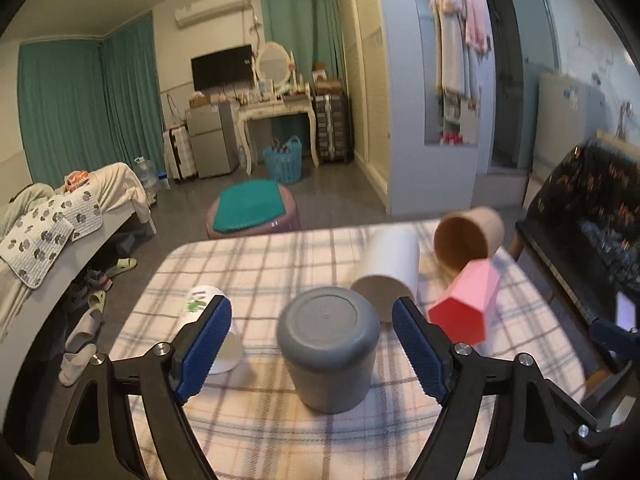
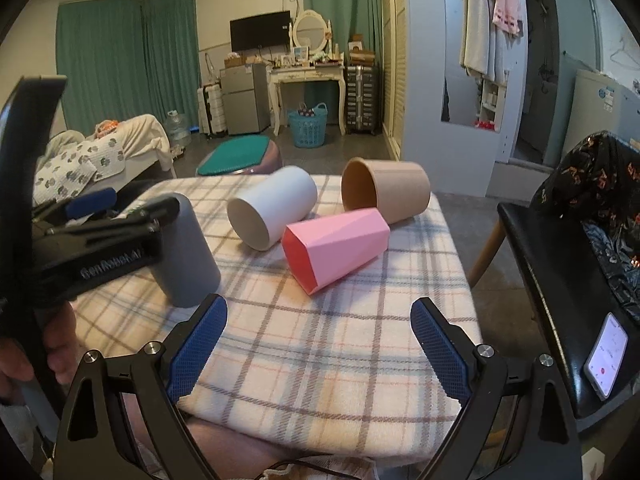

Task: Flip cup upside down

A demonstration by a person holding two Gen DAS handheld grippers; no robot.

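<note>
Teal curtains (image 2: 100, 56), wall television (image 2: 259, 30), white vanity (image 2: 306, 74)

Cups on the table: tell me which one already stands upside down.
The grey cup, base up between the open left tongs; white, pink and brown cups lie sideways.

Upturned cup (image 1: 328, 350) between open jaws

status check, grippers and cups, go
Left gripper open, straddling grey cup, already bottom-up. Right gripper open, empty. White cup, pink cup, brown cup on their sides. Nothing blocking.
</note>
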